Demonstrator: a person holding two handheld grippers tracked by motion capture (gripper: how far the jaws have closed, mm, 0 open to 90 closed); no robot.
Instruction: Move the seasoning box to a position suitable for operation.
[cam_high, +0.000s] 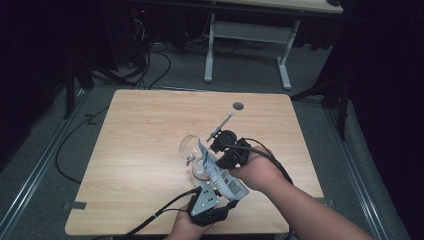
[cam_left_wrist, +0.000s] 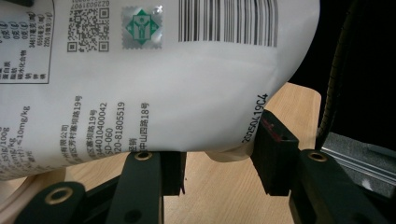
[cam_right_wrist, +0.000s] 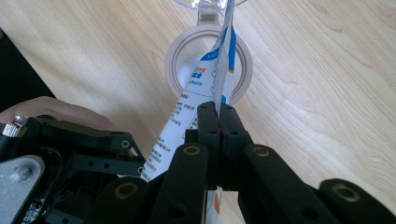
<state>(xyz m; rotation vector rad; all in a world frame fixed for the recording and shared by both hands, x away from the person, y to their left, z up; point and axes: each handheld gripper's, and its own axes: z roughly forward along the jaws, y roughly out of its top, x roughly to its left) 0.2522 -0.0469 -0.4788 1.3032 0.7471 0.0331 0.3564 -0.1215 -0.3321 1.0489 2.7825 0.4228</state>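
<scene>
A white printed pouch (cam_high: 220, 175) (cam_left_wrist: 163, 93) hangs tilted over a clear round jar (cam_high: 191, 148) with its lid flipped open. My left gripper (cam_high: 230, 201) (cam_left_wrist: 219, 165) is shut on the pouch's bulging lower end, a pad on either side. My right gripper (cam_high: 216, 157) (cam_right_wrist: 218, 116) is shut on the thin side edge of the pouch (cam_right_wrist: 187, 126), higher up. Past those jaws, the pouch's upper end points down into the jar's round mouth (cam_right_wrist: 177, 51). What lies inside the jar is hidden.
The jar stands near the middle of a wooden table (cam_high: 140, 150) with a cable hole (cam_high: 238, 106) at the back. The other gripper and a hand (cam_right_wrist: 70, 154) sit close on the left of the right gripper view. Cables trail off the table's near edge.
</scene>
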